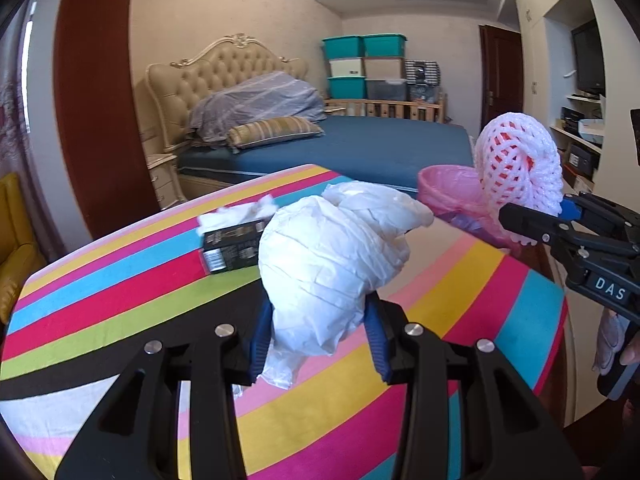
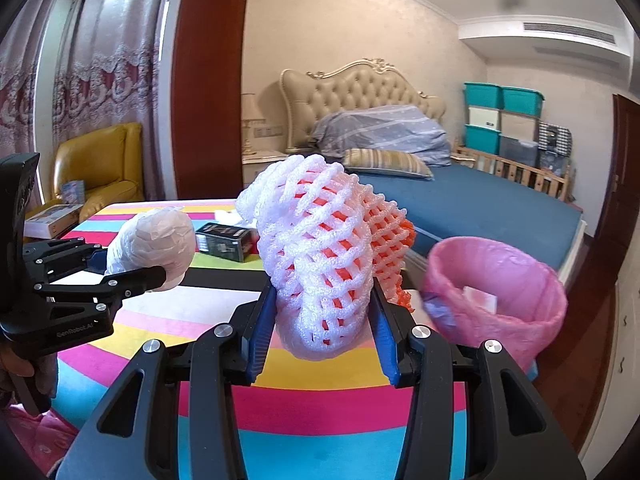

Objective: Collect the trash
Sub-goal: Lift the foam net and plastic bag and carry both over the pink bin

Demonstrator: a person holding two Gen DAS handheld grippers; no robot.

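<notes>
My left gripper [image 1: 318, 336] is shut on a crumpled white plastic bag [image 1: 332, 256], held above the striped table [image 1: 120, 288]. From the right wrist view the same gripper [image 2: 132, 268] shows at the left with the bag [image 2: 156, 244]. My right gripper [image 2: 322, 320] is shut on a bundle of white and orange foam fruit nets [image 2: 324, 240], just left of the pink-lined bin [image 2: 500, 292]. In the left wrist view that gripper [image 1: 540, 220] holds the nets [image 1: 520, 164] beside the bin [image 1: 452, 192]. A black box [image 1: 232, 248] and white tissue [image 1: 236, 216] lie on the table.
Behind the table stands a bed [image 1: 360, 144] with a blue sheet, pillows and a tufted headboard. A yellow armchair [image 2: 100, 168] sits at the left. Storage boxes [image 1: 364, 64] are stacked by the far wall, shelves [image 1: 580, 132] at the right.
</notes>
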